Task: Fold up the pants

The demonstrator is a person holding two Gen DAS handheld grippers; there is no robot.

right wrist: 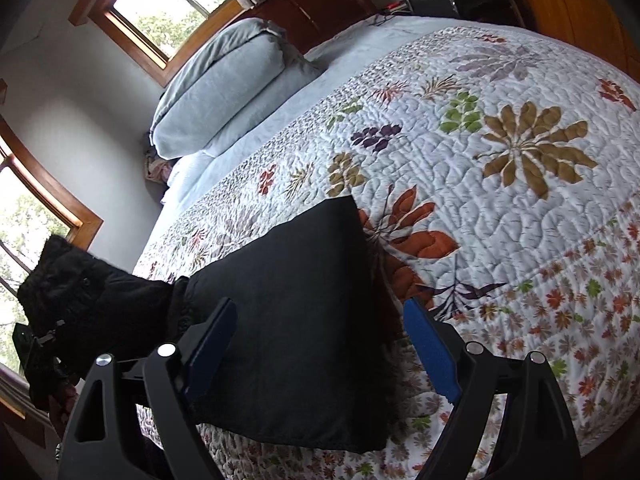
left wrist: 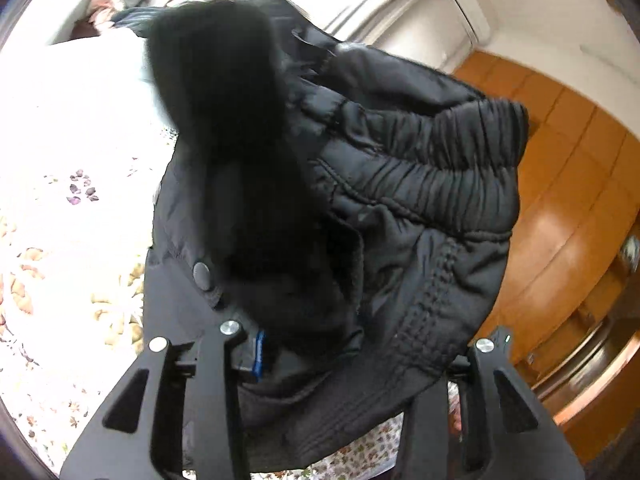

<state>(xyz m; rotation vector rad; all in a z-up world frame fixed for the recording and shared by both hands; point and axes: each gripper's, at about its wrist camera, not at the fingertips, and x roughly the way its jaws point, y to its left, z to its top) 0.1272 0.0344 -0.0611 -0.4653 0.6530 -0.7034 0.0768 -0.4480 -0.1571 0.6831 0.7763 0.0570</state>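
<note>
Pants (right wrist: 296, 320) lie between the spread right gripper (right wrist: 320, 344); left gripper (left wrist: 344, 344) clamps their waistband.

Pants (right wrist: 288, 320) on quilt (right wrist: 500, 200), pillow (right wrist: 224, 88) behind

The pants (right wrist: 296, 320) are plain black with a grey snap (left wrist: 201, 271), the quilt (right wrist: 500, 184) is white with rust, olive, purple and green leaves, the pillow (right wrist: 224, 92) is pale blue, and the gripper pads (right wrist: 430, 354) are blue.

Black pants (right wrist: 296, 320), half-lifted off bed
</note>
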